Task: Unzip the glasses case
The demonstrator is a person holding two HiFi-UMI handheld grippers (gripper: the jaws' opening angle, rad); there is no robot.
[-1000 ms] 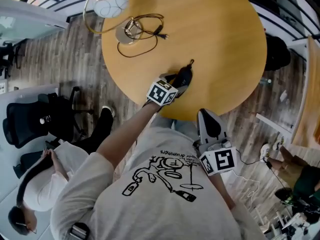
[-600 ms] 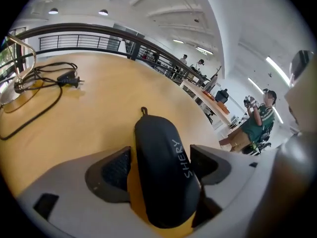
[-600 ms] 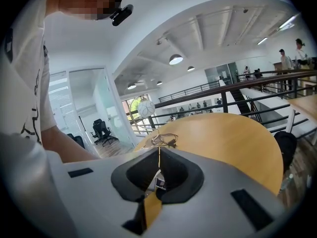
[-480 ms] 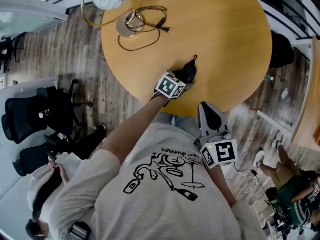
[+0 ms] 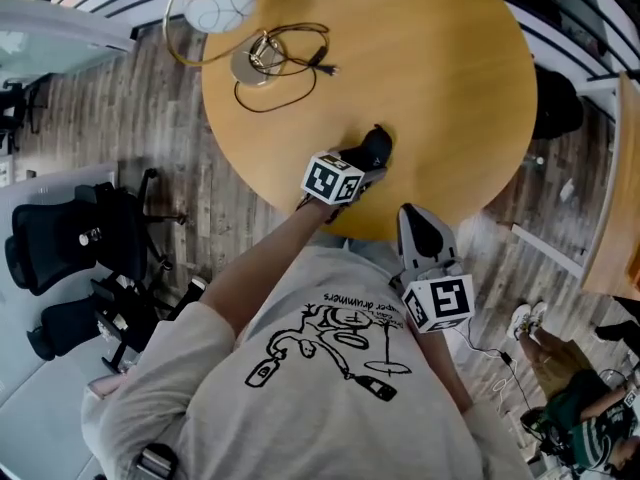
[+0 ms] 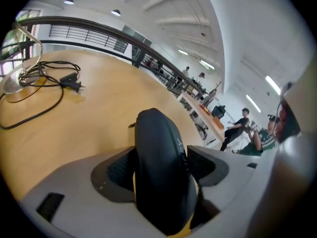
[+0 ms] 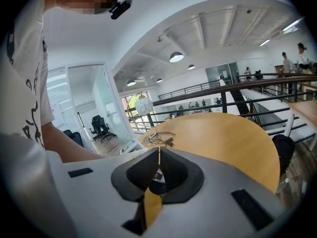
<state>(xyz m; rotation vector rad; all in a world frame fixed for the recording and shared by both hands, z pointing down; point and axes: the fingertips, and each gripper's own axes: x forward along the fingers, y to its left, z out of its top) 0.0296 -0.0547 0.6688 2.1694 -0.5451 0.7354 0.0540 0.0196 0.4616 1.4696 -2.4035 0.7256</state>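
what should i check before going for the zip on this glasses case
1. Left claw grips glasses case: ok, case between its jaws, which have just been closing.
2. Right claw free: ok, empty, apart from the case.
3. Right claw open for the pull: not ok, jaws together.
4. Zip pull in sight: cannot tell.
5. Cable clear of case: ok, far side of table.

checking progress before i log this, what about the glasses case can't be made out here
- Zip and its pull on the glasses case: left gripper view shows only its smooth black back; head view too small.
- Case's near end: head view, hidden under the left gripper, whose jaws have just been closing on it.
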